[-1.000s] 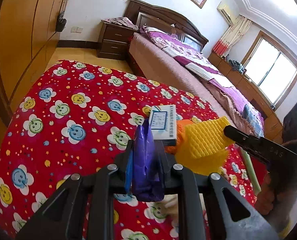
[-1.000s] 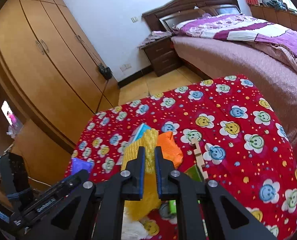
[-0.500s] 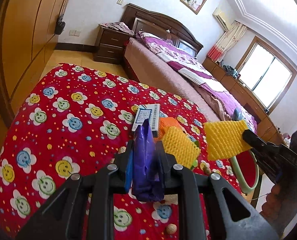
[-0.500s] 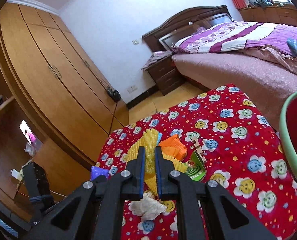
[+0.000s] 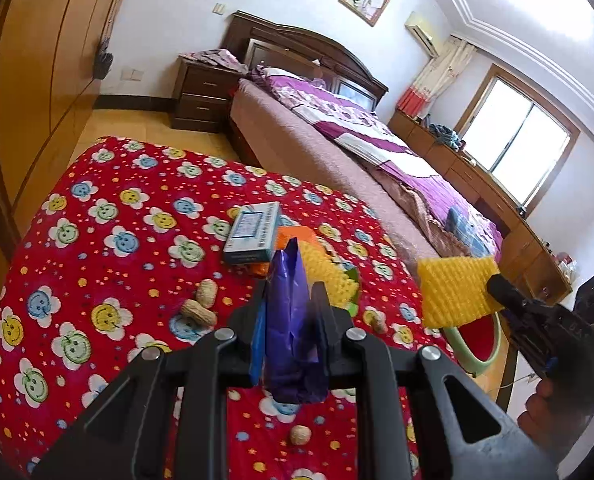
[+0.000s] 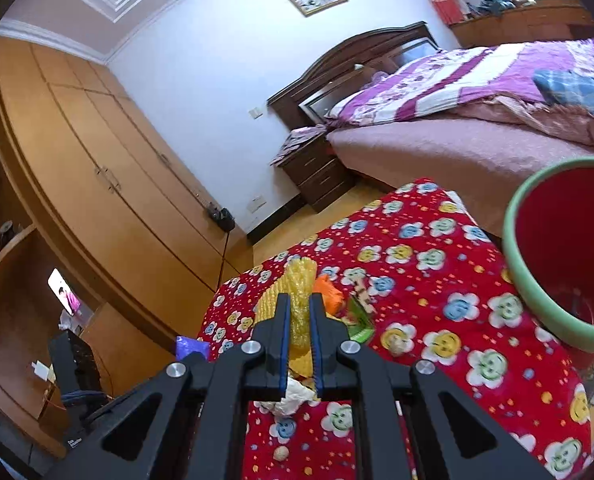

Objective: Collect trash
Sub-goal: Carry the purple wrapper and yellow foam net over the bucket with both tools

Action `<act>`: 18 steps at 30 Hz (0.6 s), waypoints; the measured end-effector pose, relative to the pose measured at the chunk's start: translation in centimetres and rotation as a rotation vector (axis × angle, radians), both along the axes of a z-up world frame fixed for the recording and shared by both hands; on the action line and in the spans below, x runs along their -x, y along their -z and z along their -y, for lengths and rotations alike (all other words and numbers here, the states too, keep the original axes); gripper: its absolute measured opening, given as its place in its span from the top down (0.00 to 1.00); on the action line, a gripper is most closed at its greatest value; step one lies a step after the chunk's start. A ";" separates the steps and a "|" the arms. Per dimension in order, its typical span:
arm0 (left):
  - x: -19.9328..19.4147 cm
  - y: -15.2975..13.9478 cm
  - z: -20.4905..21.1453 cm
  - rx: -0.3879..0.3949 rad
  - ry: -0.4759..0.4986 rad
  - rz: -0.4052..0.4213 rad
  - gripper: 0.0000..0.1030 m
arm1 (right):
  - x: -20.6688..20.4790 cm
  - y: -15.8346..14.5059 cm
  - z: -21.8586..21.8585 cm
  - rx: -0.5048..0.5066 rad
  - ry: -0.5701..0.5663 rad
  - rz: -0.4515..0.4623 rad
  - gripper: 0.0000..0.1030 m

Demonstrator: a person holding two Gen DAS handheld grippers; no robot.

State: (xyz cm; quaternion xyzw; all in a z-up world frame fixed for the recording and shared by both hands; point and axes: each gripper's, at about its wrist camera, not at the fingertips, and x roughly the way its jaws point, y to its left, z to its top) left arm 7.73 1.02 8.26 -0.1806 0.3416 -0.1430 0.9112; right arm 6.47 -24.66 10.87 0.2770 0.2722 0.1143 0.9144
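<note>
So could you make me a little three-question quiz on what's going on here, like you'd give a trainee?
1. True or false: the left gripper is empty.
2. What does the right gripper hold? A) yellow foam net B) small box C) peanut
3. What colour is the rim of the bin beside the red smiley cloth?

Key
1. False: it is shut on a purple wrapper.
2. A.
3. Green; the inside is red.
</note>
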 end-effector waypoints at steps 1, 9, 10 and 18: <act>0.1 -0.2 0.2 0.002 0.006 0.002 0.80 | 0.4 0.1 0.4 -0.005 0.010 -0.001 0.90; 0.8 -1.7 3.9 -0.008 0.085 0.018 0.80 | 2.8 0.0 3.3 -0.004 0.086 0.009 0.90; 0.7 -1.7 4.4 -0.008 0.098 0.017 0.80 | 3.3 -0.1 3.8 0.003 0.102 0.015 0.90; -0.3 -2.4 10.8 -0.038 0.233 0.007 0.80 | 6.6 -0.9 8.0 0.041 0.242 0.047 0.90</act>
